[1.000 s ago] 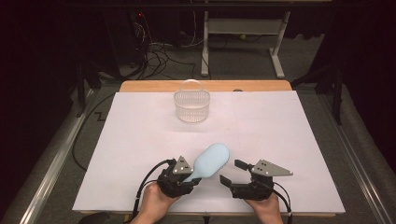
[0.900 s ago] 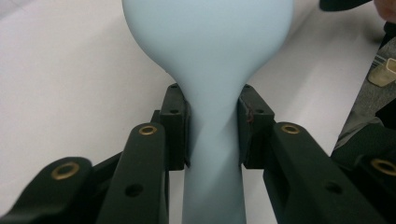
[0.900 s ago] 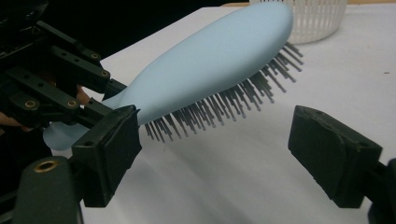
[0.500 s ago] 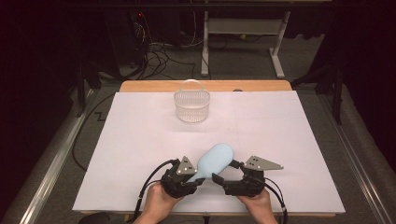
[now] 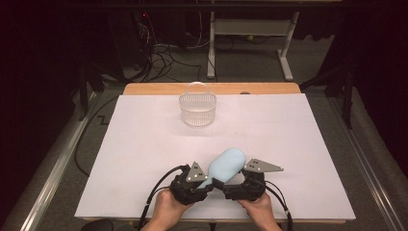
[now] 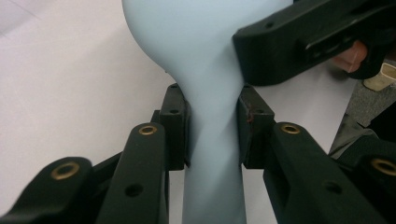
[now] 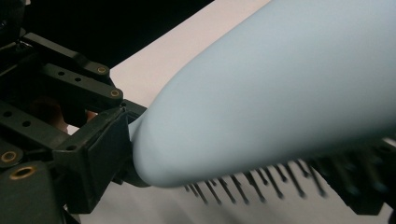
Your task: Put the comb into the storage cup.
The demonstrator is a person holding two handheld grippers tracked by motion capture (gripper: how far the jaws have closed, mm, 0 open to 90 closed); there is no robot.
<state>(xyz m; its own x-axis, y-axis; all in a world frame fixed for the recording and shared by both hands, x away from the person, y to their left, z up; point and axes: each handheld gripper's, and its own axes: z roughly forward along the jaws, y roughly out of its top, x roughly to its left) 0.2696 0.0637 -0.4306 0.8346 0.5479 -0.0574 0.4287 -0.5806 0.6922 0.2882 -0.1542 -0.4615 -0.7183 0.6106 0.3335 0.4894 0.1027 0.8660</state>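
A light blue hairbrush [image 5: 226, 163] is lifted over the near edge of the white sheet [image 5: 288, 134], its head pointing up and to the right. My left gripper [image 5: 209, 182] is shut on its handle [image 6: 212, 140], with a pad pressing on each side. My right gripper [image 5: 225, 186] sits close against it from the right, under the brush head. In the right gripper view the head [image 7: 280, 93] and its dark bristles [image 7: 243, 189] lie across my widely spread jaws, and the left gripper [image 7: 126, 140] holds the neck at the left.
A clear plastic basket [image 5: 197, 109] with a hoop handle stands at the far middle of the sheet. Beyond it runs the wooden table edge [image 5: 211, 88]. Cables and a desk frame lie on the floor behind.
My right gripper has moved left, closing in on the brush head and the left gripper. The left gripper has kept its hold and hardly moved.
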